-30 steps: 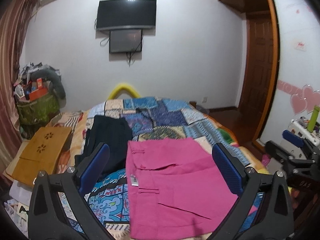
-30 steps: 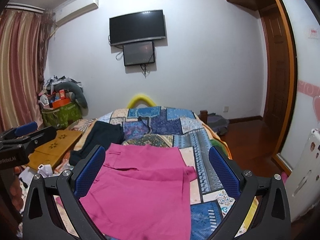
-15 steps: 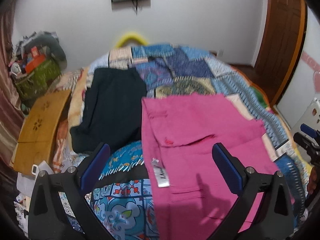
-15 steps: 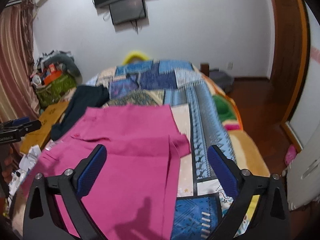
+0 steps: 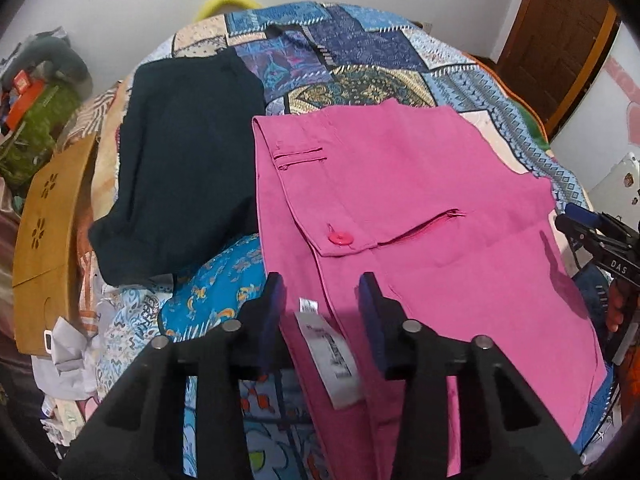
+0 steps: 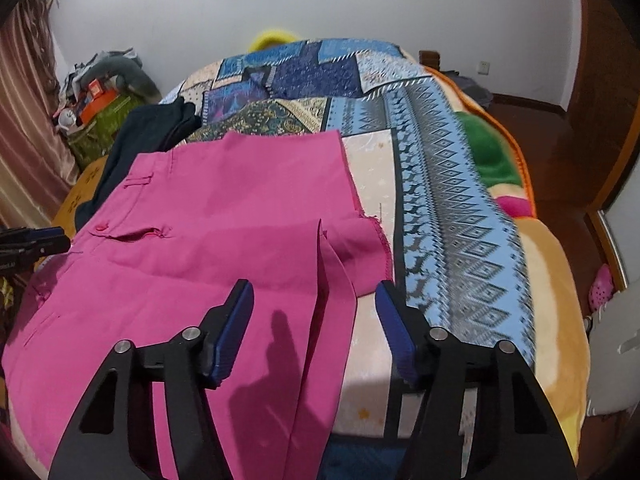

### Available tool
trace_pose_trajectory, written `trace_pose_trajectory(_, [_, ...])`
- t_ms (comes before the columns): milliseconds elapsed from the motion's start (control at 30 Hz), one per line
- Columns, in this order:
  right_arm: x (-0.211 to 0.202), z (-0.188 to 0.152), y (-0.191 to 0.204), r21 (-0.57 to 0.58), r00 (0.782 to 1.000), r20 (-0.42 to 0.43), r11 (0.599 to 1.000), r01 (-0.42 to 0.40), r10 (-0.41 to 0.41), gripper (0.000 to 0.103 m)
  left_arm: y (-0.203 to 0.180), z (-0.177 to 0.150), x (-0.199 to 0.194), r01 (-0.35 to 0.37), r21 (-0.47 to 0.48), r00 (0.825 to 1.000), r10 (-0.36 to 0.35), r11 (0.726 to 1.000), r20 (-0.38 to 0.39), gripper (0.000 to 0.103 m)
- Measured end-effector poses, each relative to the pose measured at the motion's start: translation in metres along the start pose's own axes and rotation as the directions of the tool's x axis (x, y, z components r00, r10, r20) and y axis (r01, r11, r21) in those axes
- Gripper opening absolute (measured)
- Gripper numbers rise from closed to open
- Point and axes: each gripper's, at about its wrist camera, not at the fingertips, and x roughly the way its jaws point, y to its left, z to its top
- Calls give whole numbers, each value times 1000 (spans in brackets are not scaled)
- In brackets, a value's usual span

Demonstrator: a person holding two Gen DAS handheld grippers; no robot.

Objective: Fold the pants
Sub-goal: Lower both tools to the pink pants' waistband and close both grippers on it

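The bed (image 5: 460,68) carries the pink pants (image 5: 440,208) spread near its front edge, seemingly only partly folded; most folding looks left; the left gripper (image 5: 322,304) is closing astride the waistband edge, the right gripper (image 6: 314,320) closing over the leg edge, neither yet pinching

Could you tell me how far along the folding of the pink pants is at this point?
Barely started. Done: the pink pants lie spread on the patchwork bedspread, apparently folded leg over leg. In hand: the left gripper is closing over the waistband edge by the white label, and the right gripper is closing over the leg end; neither visibly pinches cloth yet. Left: grasping and folding.
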Motion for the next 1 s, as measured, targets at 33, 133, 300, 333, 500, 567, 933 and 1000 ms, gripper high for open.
trace_pose_trajectory(33, [2,2,-2,-1,1000,-7,1000,-8,8,54,1,2,4,14,-3,1000,-14,1000,-14,39])
trace_pose_trajectory(133, [10,7,-4,-6,999,-21,999,-33,33,50,4,7,16,53,-11,996,-53,999,-67,39])
trace_pose_trajectory(300, [27,16,-3,-14,997,-55,999,-47,46,41,8,11,34,117,-54,984,-124,992,-131,40])
trace_pose_trajectory(333, [29,16,-3,-14,997,-60,999,-51,51,38,11,13,37,137,-77,979,-147,988,-143,41])
trace_pose_trajectory(500, [39,16,-1,-24,994,-90,998,-64,62,10,11,11,37,164,-81,975,-174,983,-136,22])
trace_pose_trajectory(567, [41,14,0,-30,994,-94,998,-58,55,8,10,10,35,143,-62,980,-150,988,-129,10])
trace_pose_trajectory(933, [52,12,-9,-11,993,-120,1000,-10,8,0,20,-2,25,29,-30,997,-32,999,-77,5])
trace_pose_trajectory(1000, [52,12,-11,-4,992,-122,1000,-25,24,0,20,-3,24,31,-17,997,-33,999,-74,5])
